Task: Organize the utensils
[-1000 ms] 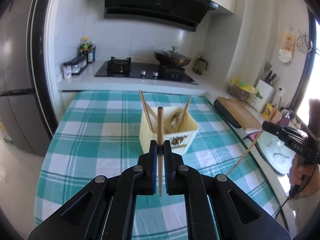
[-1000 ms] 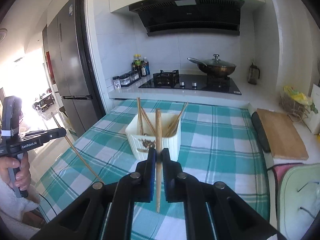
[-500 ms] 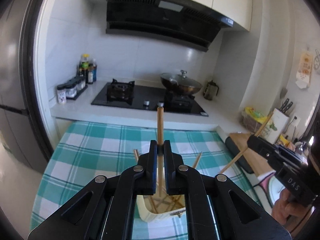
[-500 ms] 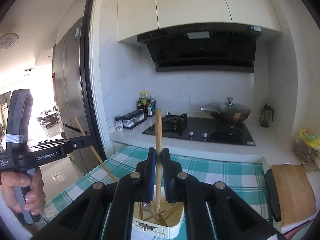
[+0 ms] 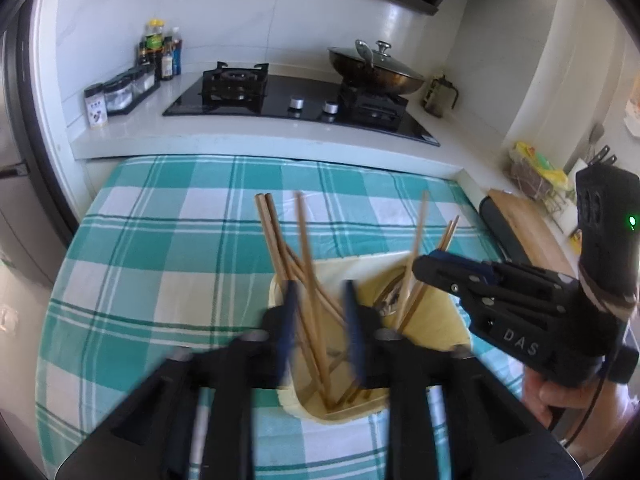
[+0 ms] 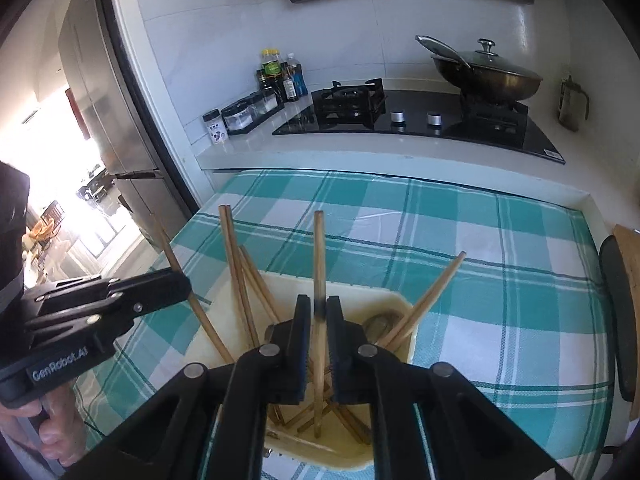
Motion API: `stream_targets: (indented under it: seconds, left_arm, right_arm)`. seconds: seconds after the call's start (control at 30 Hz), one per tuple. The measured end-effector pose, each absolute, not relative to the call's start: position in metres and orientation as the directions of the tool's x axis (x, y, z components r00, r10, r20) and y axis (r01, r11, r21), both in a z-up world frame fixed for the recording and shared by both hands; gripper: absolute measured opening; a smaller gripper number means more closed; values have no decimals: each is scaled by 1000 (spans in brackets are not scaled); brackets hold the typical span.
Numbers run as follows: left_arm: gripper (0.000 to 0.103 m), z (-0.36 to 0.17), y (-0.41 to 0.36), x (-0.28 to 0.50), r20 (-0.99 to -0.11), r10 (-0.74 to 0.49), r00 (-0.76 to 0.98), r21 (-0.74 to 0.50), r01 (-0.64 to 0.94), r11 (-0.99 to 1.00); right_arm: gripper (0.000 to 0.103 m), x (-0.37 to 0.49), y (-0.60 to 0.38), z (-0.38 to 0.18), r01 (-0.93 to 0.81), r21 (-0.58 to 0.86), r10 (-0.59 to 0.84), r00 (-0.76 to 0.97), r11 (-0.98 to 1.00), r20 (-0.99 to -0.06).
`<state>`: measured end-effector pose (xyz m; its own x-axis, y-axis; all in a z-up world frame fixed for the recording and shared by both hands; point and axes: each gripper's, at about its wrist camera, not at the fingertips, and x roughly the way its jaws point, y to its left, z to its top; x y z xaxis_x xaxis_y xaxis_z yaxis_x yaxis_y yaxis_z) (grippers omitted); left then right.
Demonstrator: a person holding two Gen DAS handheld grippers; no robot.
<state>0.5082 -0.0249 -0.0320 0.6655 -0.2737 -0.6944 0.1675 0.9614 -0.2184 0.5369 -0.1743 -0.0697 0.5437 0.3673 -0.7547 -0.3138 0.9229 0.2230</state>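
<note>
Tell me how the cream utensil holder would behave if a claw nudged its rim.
The cream utensil holder looks like thin plastic, so probably light and apt to slide on the checked tablecloth. The chopsticks lean outward above its rim, so a nudge might tip it or rattle them around.

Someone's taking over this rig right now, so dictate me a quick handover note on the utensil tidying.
Left gripper: jaws have just been opening and are now open. Its chopstick stands loose between them, tip down in the cream holder.
Right gripper: jaws have just begun opening and are barely parted around its chopstick, whose lower end is also in the holder.
Done: several other chopsticks already lean in the holder on the checked tablecloth.
Left to do: finish both releases, then lift clear.
</note>
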Motion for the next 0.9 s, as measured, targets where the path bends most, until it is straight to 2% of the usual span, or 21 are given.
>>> stream_targets:
  seconds: [0.03, 0.07, 0.1, 0.13, 0.23, 0.3, 0.37, 0.43, 0.57, 0.9]
  left_arm:
    - [70, -30, -22, 502, -682, -259, 684, -211, 155, 965]
    - [80, -27, -19, 494, -664, -241, 708, -206, 137, 969]
    - [84, -24, -16, 487, -650, -227, 725, -203, 122, 971]
    - [89, -22, -13, 479, -644, -213, 735, -197, 110, 974]
    - [93, -21, -9, 449, -628, -145, 765, -152, 63, 986]
    - [100, -20, -10, 424, -602, -83, 794, -110, 20, 994]
    - [101, -16, -14, 397, -567, -41, 822, -75, -2, 997]
    - [102, -13, -16, 376, -551, -23, 835, -60, -12, 998]
    - [102, -4, -18, 341, -540, -3, 841, -59, -34, 998]
    - [103, 17, -37, 265, -504, 4, 864, 30, 13, 999]
  right_arm:
    - [35, 540, -177, -72, -303, 232, 368, 550, 924, -749]
    - [54, 540, -180, -72, -290, 241, 370, 566, 926, -737]
    - [58, 535, -185, -69, -278, 256, 375, 588, 926, -717]
    - [59, 529, -189, -67, -269, 263, 375, 606, 927, -702]
    - [59, 503, -199, -55, -248, 235, 341, 640, 940, -688]
    - [65, 473, -205, -47, -234, 190, 300, 676, 954, -673]
    - [76, 441, -210, -41, -207, 145, 251, 705, 967, -664]
    - [77, 408, -214, -35, -176, 108, 204, 728, 978, -654]
    - [85, 352, -216, -20, -151, 58, 153, 747, 987, -647]
    - [90, 263, -212, 16, -84, 18, 78, 797, 996, -599]
